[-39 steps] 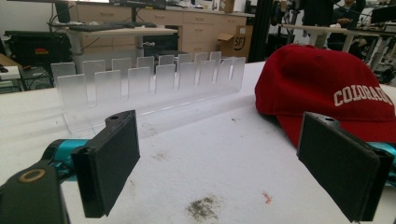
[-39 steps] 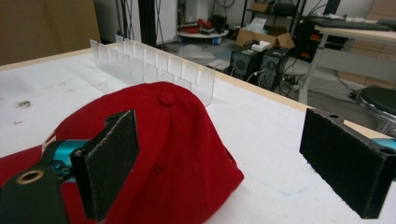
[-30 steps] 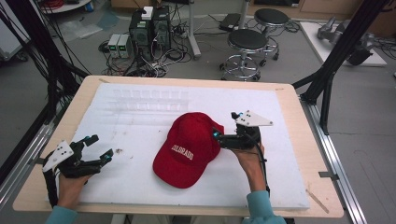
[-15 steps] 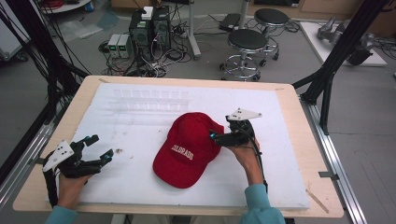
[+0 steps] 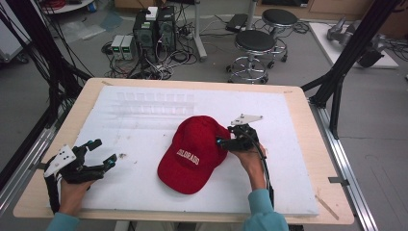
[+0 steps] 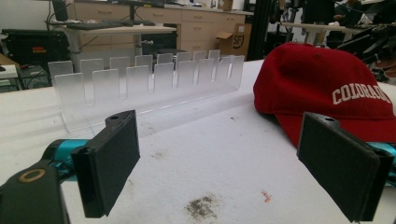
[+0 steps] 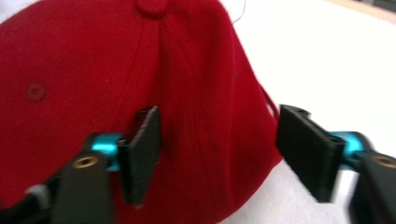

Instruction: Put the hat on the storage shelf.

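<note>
The right gripper (image 5: 222, 142) has sunk onto the red cap (image 5: 195, 153) since a second ago, its jaws just closing, one pad against the crown, the other still clear beside its rim. The cap lies mid-board on the white board (image 5: 144, 125). Left of the cap, well apart, the left gripper (image 5: 107, 153) rests released; a clear slotted rack (image 6: 149, 84) stands beyond the cap.

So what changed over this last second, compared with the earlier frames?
The right gripper came down onto the back of the red Colorado baseball cap, and its jaws have just been closing around the crown fabric, one pad against it, the other not yet touching. The cap hasn't shifted. The left gripper stayed open at the white board's edge.
</note>
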`<state>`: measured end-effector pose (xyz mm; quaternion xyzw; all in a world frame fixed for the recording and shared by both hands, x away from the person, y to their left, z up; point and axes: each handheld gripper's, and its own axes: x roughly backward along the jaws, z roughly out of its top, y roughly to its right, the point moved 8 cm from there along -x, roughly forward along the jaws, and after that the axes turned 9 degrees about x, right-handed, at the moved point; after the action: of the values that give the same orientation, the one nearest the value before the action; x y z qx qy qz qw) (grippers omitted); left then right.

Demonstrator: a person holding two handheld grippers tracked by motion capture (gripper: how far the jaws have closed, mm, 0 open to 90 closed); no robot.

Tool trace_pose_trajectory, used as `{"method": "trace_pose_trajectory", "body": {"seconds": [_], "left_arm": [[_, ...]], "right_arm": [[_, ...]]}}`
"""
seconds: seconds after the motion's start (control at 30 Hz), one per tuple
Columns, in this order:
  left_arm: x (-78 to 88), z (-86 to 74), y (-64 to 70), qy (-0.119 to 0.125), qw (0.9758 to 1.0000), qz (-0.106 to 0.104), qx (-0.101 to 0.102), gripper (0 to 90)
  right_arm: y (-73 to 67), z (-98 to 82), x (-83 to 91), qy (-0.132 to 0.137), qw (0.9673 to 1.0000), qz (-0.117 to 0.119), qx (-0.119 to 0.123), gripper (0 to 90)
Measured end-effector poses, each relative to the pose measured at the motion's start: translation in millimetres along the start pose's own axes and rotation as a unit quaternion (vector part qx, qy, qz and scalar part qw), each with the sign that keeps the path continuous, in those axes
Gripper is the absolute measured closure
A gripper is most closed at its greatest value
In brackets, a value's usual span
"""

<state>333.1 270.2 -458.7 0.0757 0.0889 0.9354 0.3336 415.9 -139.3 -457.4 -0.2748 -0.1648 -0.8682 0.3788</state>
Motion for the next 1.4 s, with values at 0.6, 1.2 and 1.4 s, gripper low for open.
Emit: {"method": "trace_pose_trajectory", "body": {"seconds": [0.6,1.2,1.4], "left_arm": [[-0.1,0.0,0.0,0.000,1.0000,0.001,0.000,13.4],[0.0,0.2,-0.6,0.001,1.0000,0.001,0.004,13.4],[0.0,0.2,-0.7,0.001,1.0000,0.001,0.004,13.4]], "right_arm": [[-13.2,1.0,-4.0,-0.007,0.9995,0.021,-0.024,84.7],[-29.9,53.3,35.8,0.096,0.9951,0.021,-0.006,86.0],[-33.4,67.2,45.7,0.107,0.9942,0.014,0.006,86.1]]}}
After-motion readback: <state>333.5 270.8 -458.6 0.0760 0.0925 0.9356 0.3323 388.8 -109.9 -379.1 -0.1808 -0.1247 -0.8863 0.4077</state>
